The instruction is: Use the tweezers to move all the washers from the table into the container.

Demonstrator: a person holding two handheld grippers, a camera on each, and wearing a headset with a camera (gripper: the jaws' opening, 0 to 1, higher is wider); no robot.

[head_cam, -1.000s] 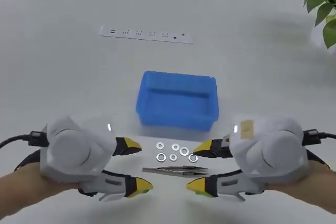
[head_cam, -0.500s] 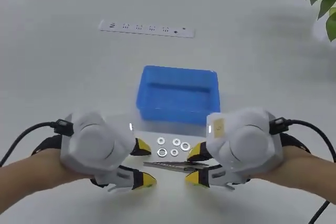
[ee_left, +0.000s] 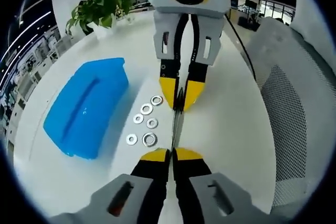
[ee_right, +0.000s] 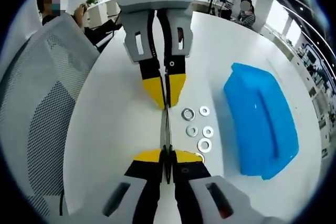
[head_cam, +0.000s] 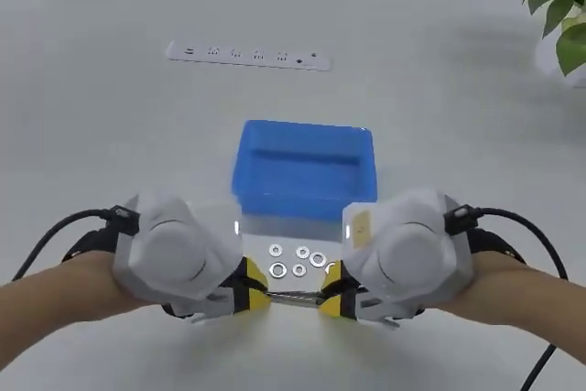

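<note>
Jaws closed hard at both ends: left gripper (ee_left: 171,155) clamped on one tip of tweezers (ee_left: 176,121), right gripper (ee_right: 167,156) on the other, low over table (head_cam: 439,89). Probably thin, springy, slippery steel; best pinched mid-shank. Washers (ee_left: 152,123) loose just beside, blue container (head_cam: 302,197) beyond. Sticker on right housing unreadable.

Looks like an open-plan office to me, not a workshop. Big white round table (head_cam: 439,89) with a power strip (head_cam: 247,55) lying on it, a mesh-back office chair (ee_right: 44,77) pulled up, a potted plant (ee_left: 100,6) at the edge, glass-walled rooms (ee_left: 262,9) behind, and people (ee_right: 244,11) sitting further back.
</note>
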